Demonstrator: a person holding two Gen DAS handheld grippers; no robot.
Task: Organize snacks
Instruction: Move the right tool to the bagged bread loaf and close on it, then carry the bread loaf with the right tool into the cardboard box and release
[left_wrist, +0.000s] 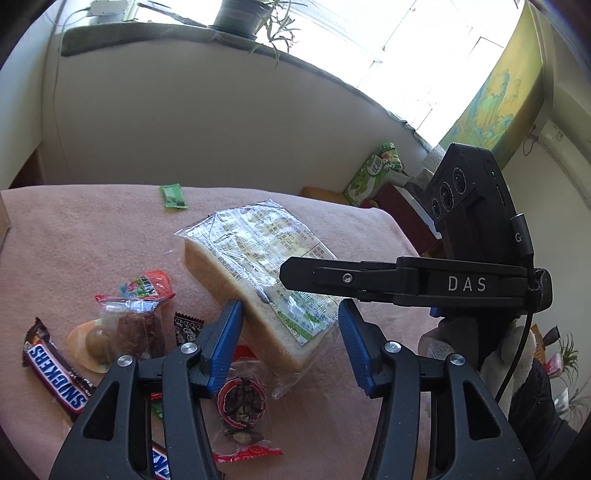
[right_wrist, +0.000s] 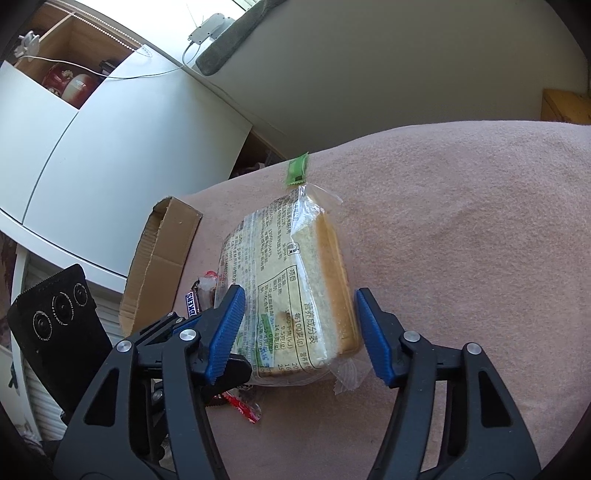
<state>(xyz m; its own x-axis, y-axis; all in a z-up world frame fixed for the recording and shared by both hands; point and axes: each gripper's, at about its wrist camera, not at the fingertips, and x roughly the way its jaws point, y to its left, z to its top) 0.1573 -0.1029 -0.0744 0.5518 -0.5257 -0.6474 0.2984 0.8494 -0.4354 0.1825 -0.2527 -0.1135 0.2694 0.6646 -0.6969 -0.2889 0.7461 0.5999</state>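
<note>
Left gripper (left_wrist: 290, 304) hangs over the near end of the bagged bread loaf (left_wrist: 255, 251), jaws about half open. The loaf's near corner sits between my blue pads: the left pad is right against the crust edge, while the right pad stands clear of the wrapper, so I am not squeezing it. My right gripper (right_wrist: 300, 291) comes at the same loaf from the right side, also partly open. From its own camera the loaf lies lengthwise between the pads. The left pad overlaps the clear film, but I cannot tell whether it touches. The right pad shows a gap to the crust, so there is no grip there either. From the left camera, one black finger of the right gripper reaches across the top of the loaf, and a gloved hand (left_wrist: 517, 354) holds its handle at the far right.

The loaf rests tilted on the pink cloth (left_wrist: 92, 229), label side up, near the middle of the table. To its left lies the rest of the pile:
- a Snickers bar (left_wrist: 55, 373) at the near left
- a round pale packet with a brown ball (left_wrist: 92, 345) just beside it
- a clear-wrapped brown cake (left_wrist: 136, 328)
- an orange-red packet (left_wrist: 147, 286) behind that
- a small dark sachet (left_wrist: 186, 326) by my left pad

A red-edged packet with a round dark print (left_wrist: 242, 402) lies under my left jaw, touching the loaf's wrapper. A green sachet (left_wrist: 173, 196) lies alone at the far edge of the cloth, well apart from the pile. An open cardboard box (right_wrist: 159, 258) stands at the left edge of the table, beyond the pile.
</note>
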